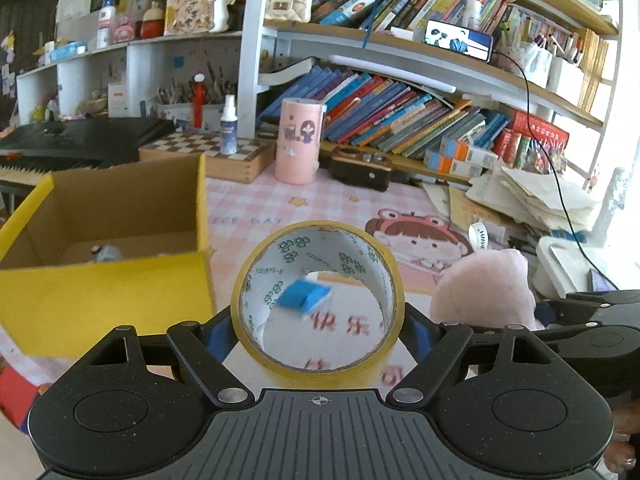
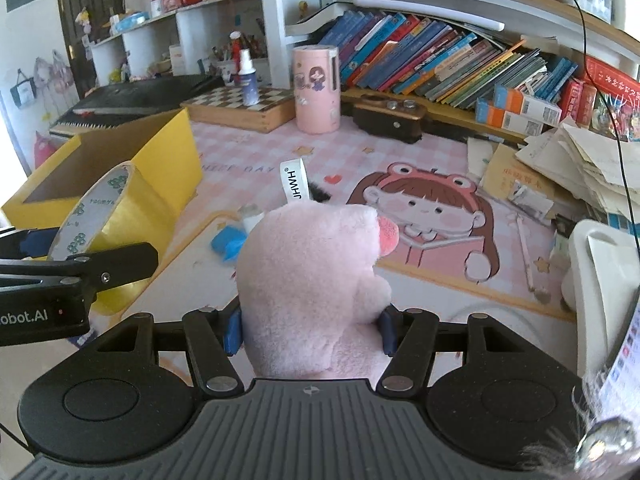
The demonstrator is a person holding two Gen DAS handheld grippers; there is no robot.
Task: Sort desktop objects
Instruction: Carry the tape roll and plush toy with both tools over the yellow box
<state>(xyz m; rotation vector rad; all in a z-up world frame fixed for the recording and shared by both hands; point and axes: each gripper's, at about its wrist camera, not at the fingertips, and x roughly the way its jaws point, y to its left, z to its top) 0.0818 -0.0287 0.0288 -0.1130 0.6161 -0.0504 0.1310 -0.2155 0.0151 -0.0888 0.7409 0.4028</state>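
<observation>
**Entry: two held items, yellow box to the far left**

- Left gripper [image 1: 318, 320]: fingers clamp a roll of yellow tape [image 1: 318, 304] across its outer wall; the roll's open core faces forward along the fingers.
- Right gripper [image 2: 312, 328]: fingers pinch a pink plush toy [image 2: 312, 280] at its sides, white label tab pointing up and away.
- Yellow cardboard box [image 1: 104, 296]: open top, on the counter, left of and just beyond the tape; a small item already lies inside.
- Deciding relation: the box sits left of both grippers. The left gripper is nearer, just beside its near wall; the right must cross behind or wait.
- Blue scrap [image 2: 228, 242]: loose on the pink mat, still unsorted.
</observation>
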